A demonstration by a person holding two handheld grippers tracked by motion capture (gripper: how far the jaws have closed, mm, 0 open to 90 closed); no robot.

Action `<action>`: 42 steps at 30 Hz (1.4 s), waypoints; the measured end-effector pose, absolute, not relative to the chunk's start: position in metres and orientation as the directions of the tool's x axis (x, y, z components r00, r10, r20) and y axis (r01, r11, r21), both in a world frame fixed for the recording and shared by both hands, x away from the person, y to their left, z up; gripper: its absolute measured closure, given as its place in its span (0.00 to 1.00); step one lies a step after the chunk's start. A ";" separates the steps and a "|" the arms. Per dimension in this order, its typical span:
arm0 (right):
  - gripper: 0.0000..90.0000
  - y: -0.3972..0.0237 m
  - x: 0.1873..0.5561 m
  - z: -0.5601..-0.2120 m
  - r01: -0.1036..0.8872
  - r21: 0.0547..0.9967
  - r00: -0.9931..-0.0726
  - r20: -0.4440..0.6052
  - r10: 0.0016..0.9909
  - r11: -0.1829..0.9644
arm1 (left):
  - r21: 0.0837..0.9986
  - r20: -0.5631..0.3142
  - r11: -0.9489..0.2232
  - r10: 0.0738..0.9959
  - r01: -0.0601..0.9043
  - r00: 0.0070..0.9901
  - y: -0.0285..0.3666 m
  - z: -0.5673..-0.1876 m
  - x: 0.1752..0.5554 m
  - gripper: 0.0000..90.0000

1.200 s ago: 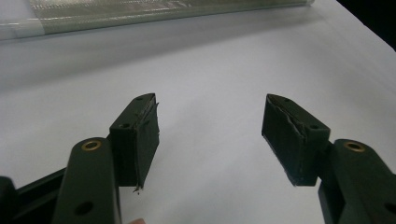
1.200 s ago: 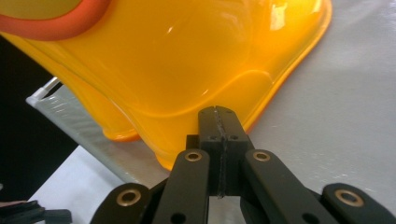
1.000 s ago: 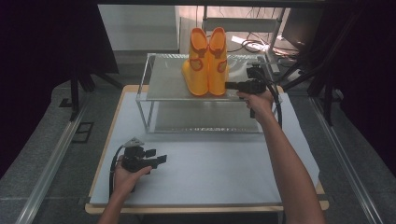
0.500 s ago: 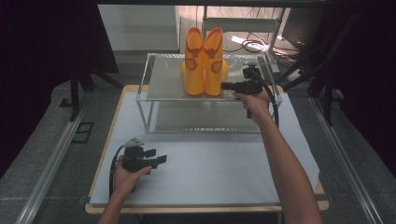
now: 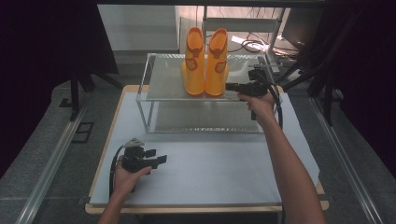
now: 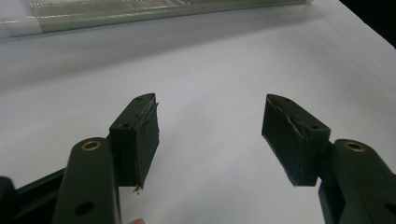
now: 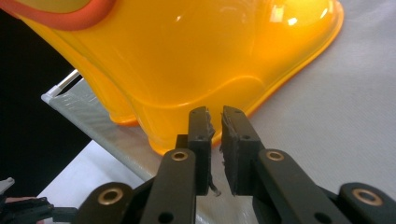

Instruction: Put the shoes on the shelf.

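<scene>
Your right gripper (image 5: pixel 232 86) sits just beside the heel of the right boot (image 5: pixel 216 63) on the top shelf (image 5: pixel 163 84) — its fingers (image 7: pixel 201 135) have just been opening, now a narrow gap apart with nothing between them. Both boots stand upright, side by side, touching. Your left gripper (image 5: pixel 161 160) rests low over the desk (image 5: pixel 224 163), well apart from the boots — fingers (image 6: pixel 137 135) wide, nothing between.

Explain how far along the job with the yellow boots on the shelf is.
Done: both yellow boots stand side by side on the shelf. In hand: the right gripper, jaws just opening with nothing between them, sits beside the boot's heel. Left: apparently only pulling it away; the left gripper rests open.
</scene>
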State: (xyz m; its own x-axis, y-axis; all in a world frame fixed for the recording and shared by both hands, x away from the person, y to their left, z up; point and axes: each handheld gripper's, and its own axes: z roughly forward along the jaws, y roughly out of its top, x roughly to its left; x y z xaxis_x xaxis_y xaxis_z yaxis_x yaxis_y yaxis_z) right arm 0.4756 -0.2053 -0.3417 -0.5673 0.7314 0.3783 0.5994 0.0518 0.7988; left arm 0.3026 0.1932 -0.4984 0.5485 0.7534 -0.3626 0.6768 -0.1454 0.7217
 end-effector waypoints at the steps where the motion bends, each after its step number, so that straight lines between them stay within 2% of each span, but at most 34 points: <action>1: 0.89 -0.207 0.474 -0.342 0.600 0.799 -0.567 0.382 0.730 0.047 | 0.722 -0.362 -0.146 0.754 0.677 0.549 0.193 -0.498 0.303 0.41; 9: 0.82 -0.226 0.457 -0.343 0.573 0.819 -0.576 0.384 0.721 0.022 | 0.721 -0.357 -0.152 0.754 0.676 0.551 0.191 -0.499 0.302 0.40; 22: 0.71 -0.268 0.404 -0.355 0.494 0.869 -0.614 0.376 0.694 -0.034 | 0.722 -0.349 -0.160 0.755 0.673 0.554 0.189 -0.499 0.302 0.40; 30: 0.66 -0.297 0.362 -0.394 0.459 0.886 -0.622 0.378 0.686 -0.072 | 0.718 -0.353 -0.159 0.755 0.677 0.552 0.187 -0.500 0.302 0.40; 42: 0.65 -0.328 0.326 -0.453 0.490 0.863 -0.572 0.426 0.701 -0.125 | 0.710 -0.353 -0.168 0.756 0.684 0.551 0.185 -0.503 0.302 0.40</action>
State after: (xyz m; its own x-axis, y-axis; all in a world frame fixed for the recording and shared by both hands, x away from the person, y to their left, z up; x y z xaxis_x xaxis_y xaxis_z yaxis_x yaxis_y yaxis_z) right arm 0.3260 -0.3284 -0.4534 -0.5718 0.7013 0.4257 0.4897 -0.1246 0.8630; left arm 0.3019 0.1847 -0.5030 0.5512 0.7560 -0.3531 0.6845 -0.1677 0.7095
